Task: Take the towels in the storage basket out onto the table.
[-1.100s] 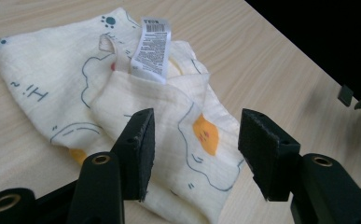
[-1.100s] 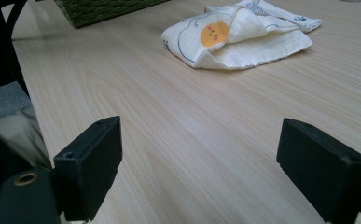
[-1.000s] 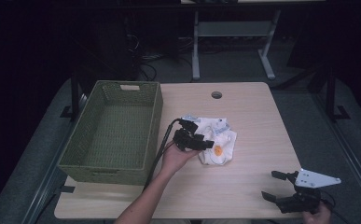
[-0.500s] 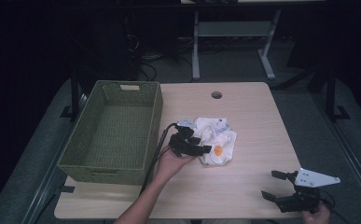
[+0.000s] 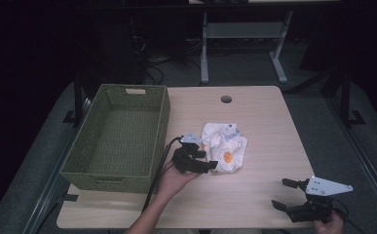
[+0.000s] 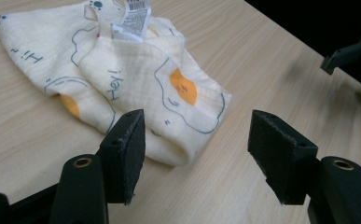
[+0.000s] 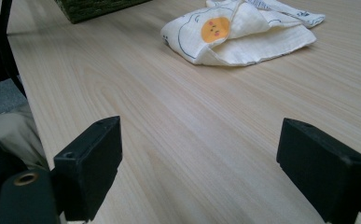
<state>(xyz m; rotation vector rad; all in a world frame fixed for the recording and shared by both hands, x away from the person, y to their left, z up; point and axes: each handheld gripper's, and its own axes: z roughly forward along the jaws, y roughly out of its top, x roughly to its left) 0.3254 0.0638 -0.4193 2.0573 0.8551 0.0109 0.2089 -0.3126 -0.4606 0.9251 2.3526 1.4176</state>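
A folded cream cloth (image 5: 227, 141) printed with fried eggs and the word "Hey!" lies on the wooden table (image 5: 254, 105), right of the basket. My left gripper (image 5: 211, 165) sits at the cloth's near-left edge. In the left gripper view the cloth (image 6: 136, 74) lies just ahead of the left gripper (image 6: 197, 140). Its jaws have just been opening and stand apart, and the pads press on nothing. My right gripper (image 5: 279, 193) rests open at the table's near right corner. Ahead of the right gripper (image 7: 201, 154) there is bare wood, with the cloth (image 7: 243, 32) farther off.
A green woven basket (image 5: 105, 178) with nothing inside stands on the table's left side; its corner (image 7: 94, 7) appears in the right gripper view. A round cable hole (image 5: 226, 99) is near the far edge. Dark floor and desk legs lie beyond.
The left gripper has drawn back from the cloth toward the table's near edge, and its jaws stand wider. The cloth stays on the table. The right gripper has not moved.
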